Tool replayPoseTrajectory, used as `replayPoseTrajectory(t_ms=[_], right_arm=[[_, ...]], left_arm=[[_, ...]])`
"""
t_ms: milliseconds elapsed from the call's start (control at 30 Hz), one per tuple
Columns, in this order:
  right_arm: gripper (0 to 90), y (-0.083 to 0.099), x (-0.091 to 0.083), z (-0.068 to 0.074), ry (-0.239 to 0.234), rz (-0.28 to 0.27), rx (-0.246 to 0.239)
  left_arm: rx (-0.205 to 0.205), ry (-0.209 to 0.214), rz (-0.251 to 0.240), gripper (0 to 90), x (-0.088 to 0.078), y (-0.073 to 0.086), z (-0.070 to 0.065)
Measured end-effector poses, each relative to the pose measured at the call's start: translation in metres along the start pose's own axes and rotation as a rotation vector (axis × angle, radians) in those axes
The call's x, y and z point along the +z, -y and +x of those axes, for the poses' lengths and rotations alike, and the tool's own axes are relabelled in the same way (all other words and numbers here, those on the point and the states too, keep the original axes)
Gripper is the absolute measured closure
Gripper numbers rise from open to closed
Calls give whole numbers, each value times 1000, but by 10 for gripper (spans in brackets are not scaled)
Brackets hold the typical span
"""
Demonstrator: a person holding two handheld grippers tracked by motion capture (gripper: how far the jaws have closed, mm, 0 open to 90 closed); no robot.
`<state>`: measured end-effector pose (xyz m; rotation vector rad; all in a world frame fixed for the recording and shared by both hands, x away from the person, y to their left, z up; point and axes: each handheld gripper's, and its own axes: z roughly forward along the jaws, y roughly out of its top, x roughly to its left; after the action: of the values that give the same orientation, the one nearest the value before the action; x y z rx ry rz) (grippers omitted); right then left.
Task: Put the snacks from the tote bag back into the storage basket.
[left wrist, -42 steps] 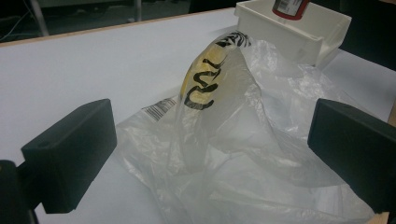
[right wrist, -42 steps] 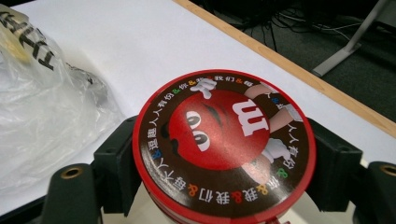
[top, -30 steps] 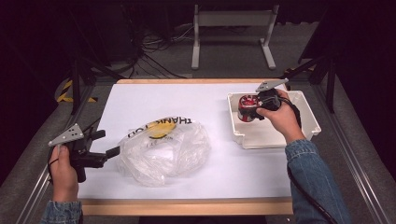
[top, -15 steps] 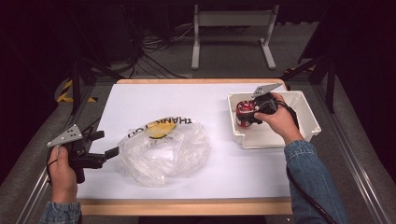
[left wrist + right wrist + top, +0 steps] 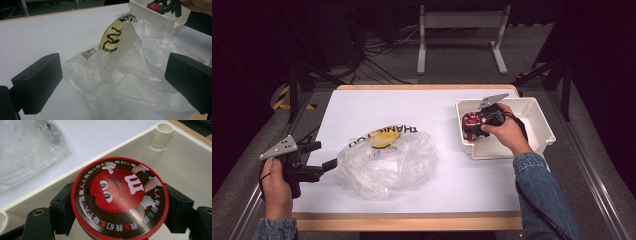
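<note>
1. Inside the white rectangular plastic bin (image 5: pixel 539 125) near the desk's far right corner, the right claw (image 5: pixel 472 126) grips a round red tin with a cartoon-face lid (image 5: pixel 120 198).
2. Seen from the right gripper view, the tin sits squarely between the two black jaws, one pressing on each side of its rim, lid facing up.
3. Seen from the high view, the tin (image 5: pixel 470 121) is at the bin's left end, close to its left wall, and the person's right hand (image 5: pixel 507 132) reaches over the bin's near wall.
4. Beside the desk's near left corner, the left claw (image 5: pixel 319 157) is open, its jaws spread wide with nothing pressed between them.
5. Just ahead of those jaws lies a crumpled clear plastic bag with black lettering and a yellow patch (image 5: pixel 387 157), resting on the white desk (image 5: pixel 412 107) left of its middle.
6. From the left gripper view, the bag (image 5: pixel 130 75) rises between and beyond the two jaws; whether either pad touches it cannot be told.
</note>
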<state>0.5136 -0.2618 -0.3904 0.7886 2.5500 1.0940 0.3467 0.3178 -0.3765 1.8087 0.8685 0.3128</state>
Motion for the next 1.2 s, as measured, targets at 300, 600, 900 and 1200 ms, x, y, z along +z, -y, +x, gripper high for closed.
replayPoseTrajectory(t_ms=[300, 600, 900, 1200], right_arm=[[249, 6, 7, 0, -10, 11, 3], [248, 8, 9, 0, 0, 6, -24], [175, 6, 1, 0, 17, -29, -16], [79, -3, -25, 7, 58, -71, 56]], left_arm=[[-1, -1, 0, 22, 0, 0, 1], [-7, 2, 1, 22, 1, 0, 0], [3, 3, 5, 22, 2, 0, 1], [-12, -1, 1, 25, 1, 3, 1]])
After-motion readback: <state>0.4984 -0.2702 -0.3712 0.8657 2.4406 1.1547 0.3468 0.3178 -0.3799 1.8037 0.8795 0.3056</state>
